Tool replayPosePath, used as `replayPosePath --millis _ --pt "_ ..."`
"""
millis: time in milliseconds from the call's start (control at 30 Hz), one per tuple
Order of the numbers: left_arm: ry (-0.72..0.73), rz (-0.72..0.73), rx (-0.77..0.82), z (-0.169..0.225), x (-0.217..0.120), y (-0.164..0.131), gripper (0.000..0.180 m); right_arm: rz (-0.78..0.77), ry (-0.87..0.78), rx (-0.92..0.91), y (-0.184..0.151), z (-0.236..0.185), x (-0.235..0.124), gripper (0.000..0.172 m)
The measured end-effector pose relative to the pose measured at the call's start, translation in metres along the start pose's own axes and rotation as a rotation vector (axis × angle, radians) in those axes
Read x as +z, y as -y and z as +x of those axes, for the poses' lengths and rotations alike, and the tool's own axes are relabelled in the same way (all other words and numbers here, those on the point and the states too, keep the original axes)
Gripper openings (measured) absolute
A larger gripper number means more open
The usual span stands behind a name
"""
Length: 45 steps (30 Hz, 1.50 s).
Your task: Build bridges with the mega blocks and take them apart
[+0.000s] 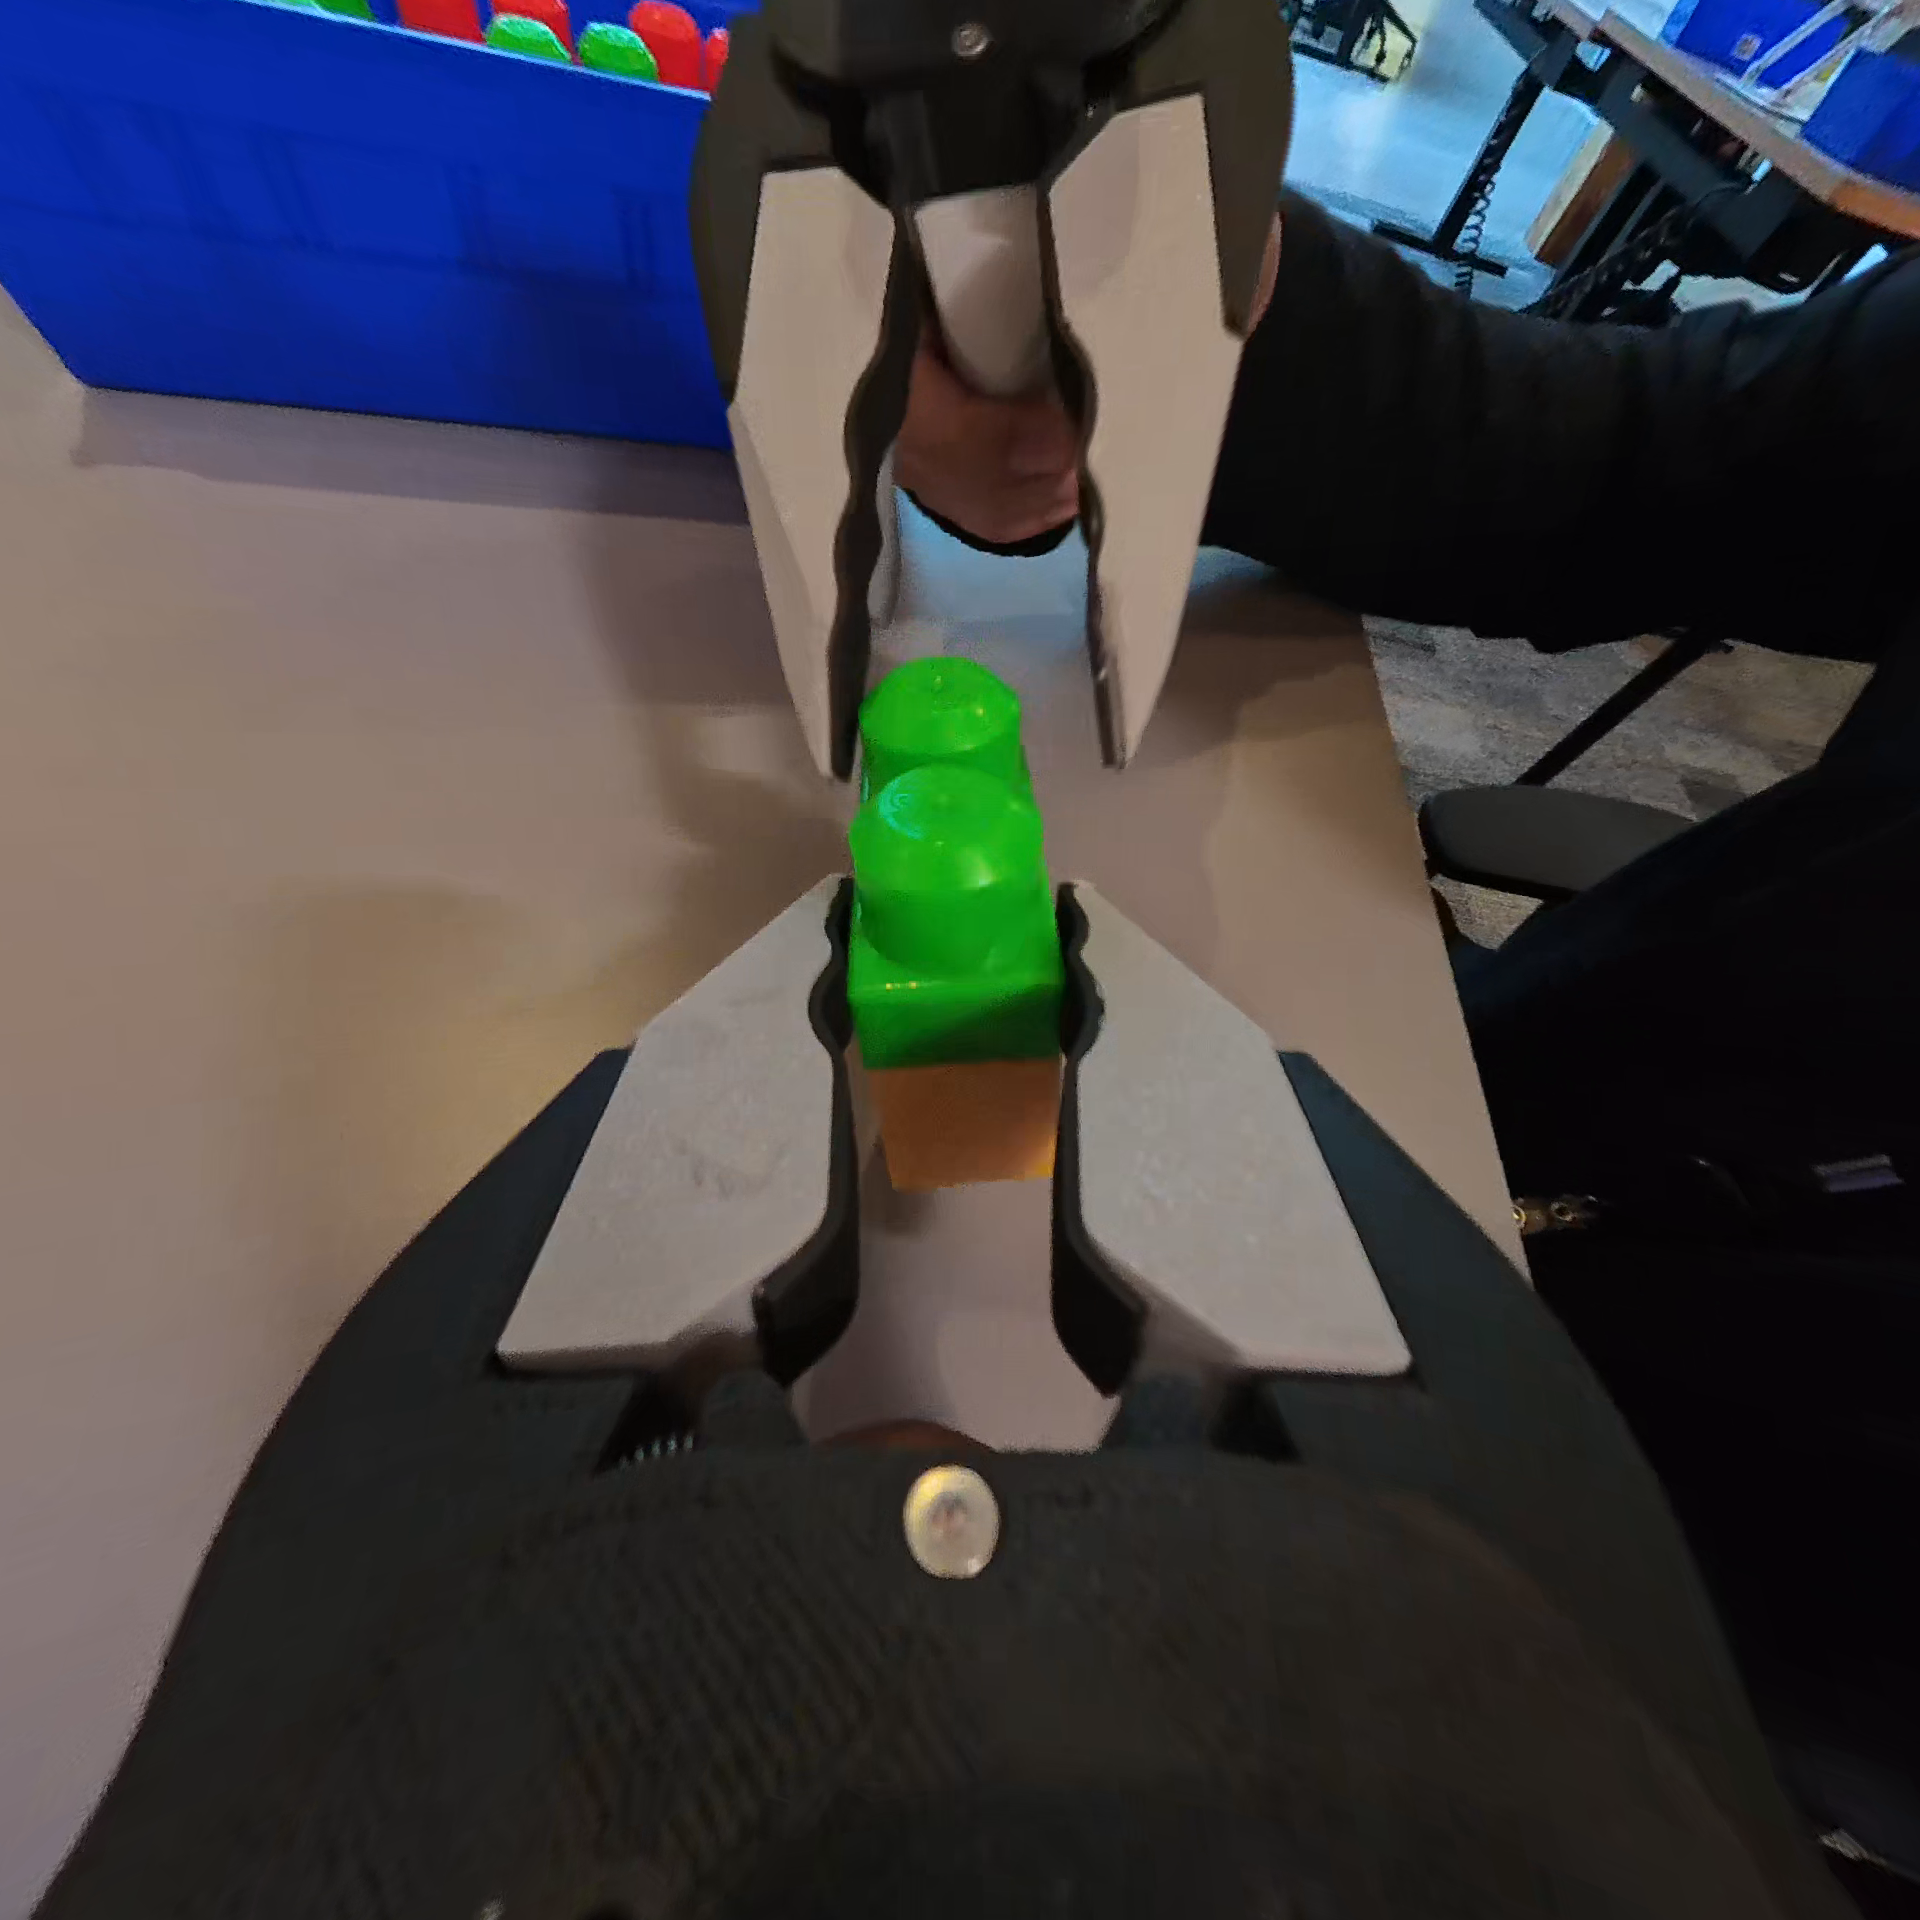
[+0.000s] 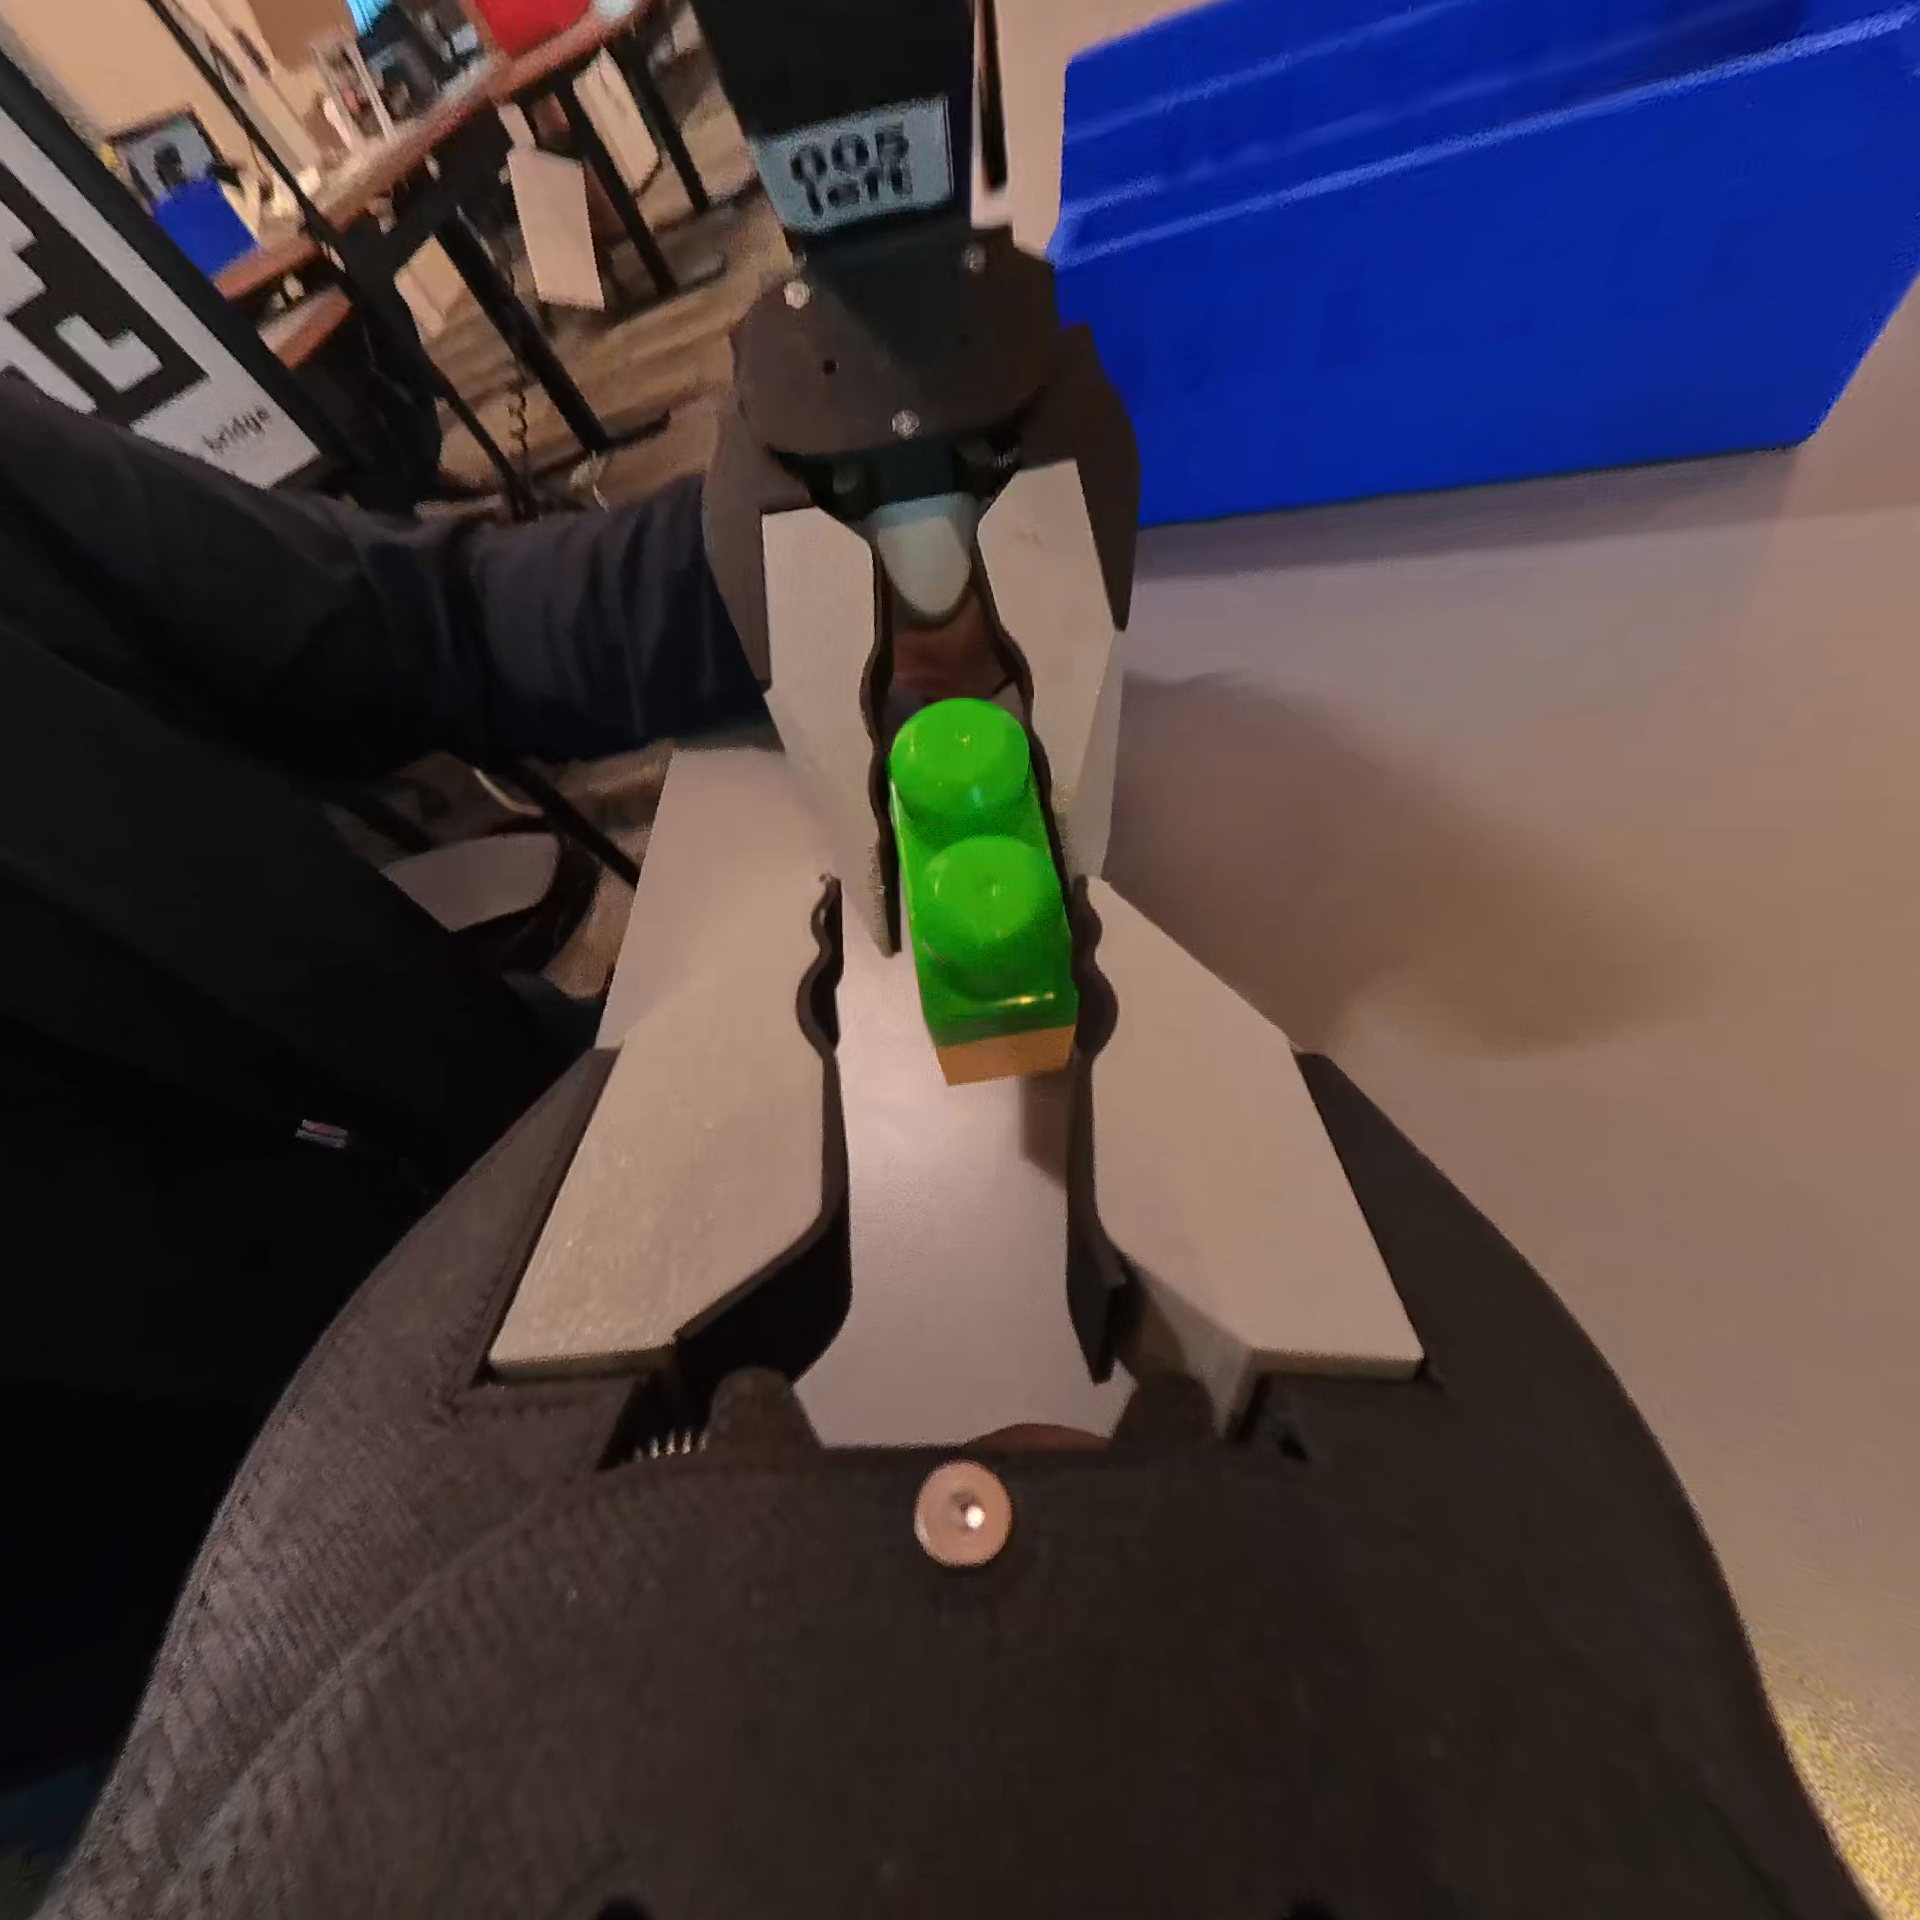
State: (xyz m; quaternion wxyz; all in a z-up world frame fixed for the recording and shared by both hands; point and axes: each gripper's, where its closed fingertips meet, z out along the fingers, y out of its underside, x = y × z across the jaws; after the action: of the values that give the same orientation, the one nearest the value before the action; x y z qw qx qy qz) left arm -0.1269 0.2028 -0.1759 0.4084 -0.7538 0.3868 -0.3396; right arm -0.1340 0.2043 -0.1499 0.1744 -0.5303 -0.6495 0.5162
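Left hand-held gripper [image 1: 954, 904] is clamped on a green two-stud mega block [image 1: 951, 904], its black wavy pads pressed against both long sides at the near end. That green block sits stacked on a yellow-orange block [image 1: 966, 1127], which rests on the pale bench [image 1: 364, 935]. Right hand-held gripper [image 2: 956, 914] faces it from the opposite end with its jaws parted: its right pad [image 2: 1091, 966] lies against the green block's [image 2: 982, 894] side, while its left pad [image 2: 821, 966] stands clear of it with bare bench showing between, so it has no grip on the stack. In the left wrist view the same gripper [image 1: 977, 758] hangs with its tips spread to either side of the block's far stud. A person's hand [image 1: 987, 447] in a dark sleeve holds that tool. At the back of the bench stands a blue bin [image 1: 364, 239] with red and green blocks [image 1: 582, 42] showing above its rim
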Motion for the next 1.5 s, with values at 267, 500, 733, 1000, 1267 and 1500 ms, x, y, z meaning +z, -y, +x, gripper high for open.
replayPosePath --millis 267,500,733,1000,1267,1500 --pt "-0.019 -0.033 0.006 0.004 0.004 -0.006 0.036 -0.104 -0.020 -0.030 -0.021 0.005 0.017 0.034" --pt "-0.027 -0.007 0.013 0.006 0.001 -0.001 0.035 -0.106 -0.010 -0.068 -0.024 0.002 0.014 0.032" --pt "-0.033 0.004 0.005 0.006 0.002 0.000 0.035 -0.131 -0.022 -0.092 -0.029 0.003 0.018 0.033" --pt "-0.049 0.028 -0.001 0.008 -0.001 0.004 0.035 -0.124 -0.026 -0.147 -0.030 0.002 0.023 0.033" --pt "-0.026 0.132 -0.037 0.000 -0.011 0.020 0.040 -0.075 -0.086 -0.100 -0.019 0.002 0.006 0.033" --pt "-0.008 0.237 -0.125 -0.015 -0.029 0.032 0.046 0.019 -0.209 -0.081 -0.006 -0.004 -0.051 0.032"
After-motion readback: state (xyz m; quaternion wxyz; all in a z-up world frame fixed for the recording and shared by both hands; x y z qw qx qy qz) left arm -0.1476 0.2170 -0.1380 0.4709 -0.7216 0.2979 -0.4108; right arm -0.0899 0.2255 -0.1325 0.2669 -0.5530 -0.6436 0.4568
